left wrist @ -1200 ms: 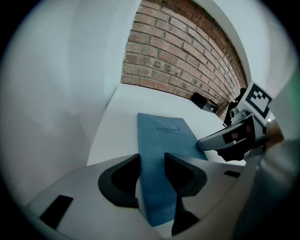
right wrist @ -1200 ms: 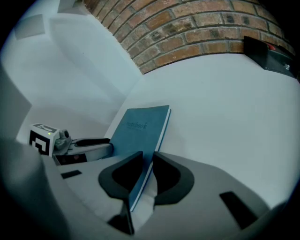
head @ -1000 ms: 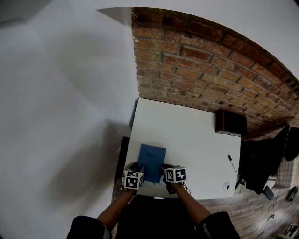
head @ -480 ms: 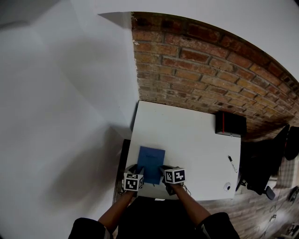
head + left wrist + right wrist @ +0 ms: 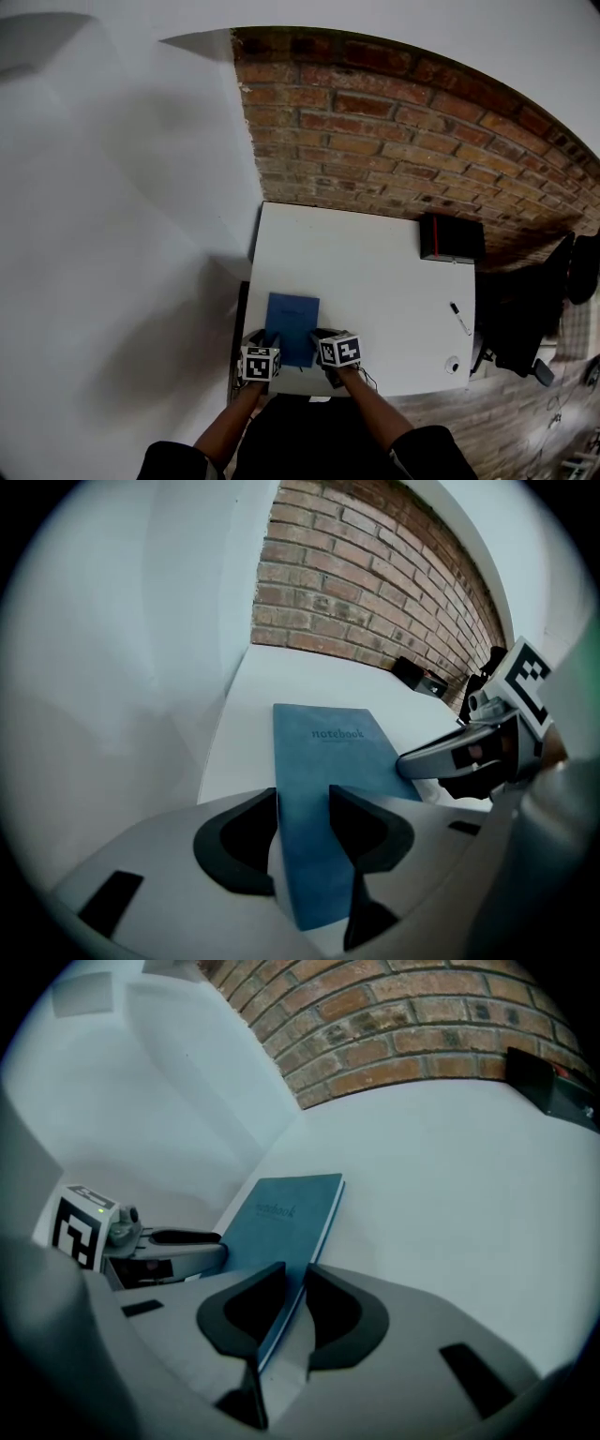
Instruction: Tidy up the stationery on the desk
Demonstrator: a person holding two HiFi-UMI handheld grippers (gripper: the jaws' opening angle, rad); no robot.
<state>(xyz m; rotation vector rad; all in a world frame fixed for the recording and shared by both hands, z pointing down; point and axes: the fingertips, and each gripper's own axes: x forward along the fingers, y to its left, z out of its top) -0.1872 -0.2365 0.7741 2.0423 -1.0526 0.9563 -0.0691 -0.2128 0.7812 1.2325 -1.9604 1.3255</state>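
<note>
Red brick wall (image 5: 394, 122) behind white rectangular desk (image 5: 375, 272). Blue rectangular notebook (image 5: 292, 323) on desk's near left part. Left tool (image 5: 305, 808) clamps its left edge, right tool (image 5: 295, 1283) clamps its right edge. Black box (image 5: 450, 239) at far right corner. Small pen (image 5: 459, 319) near right edge.

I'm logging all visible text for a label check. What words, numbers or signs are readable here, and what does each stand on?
"notebook": printed on the cover of the blue notebook.
Marker cubes: black-and-white square patterns only, no words or numbers.
Black box: no print readable, too small.
Pen: too small to read anything.
</note>
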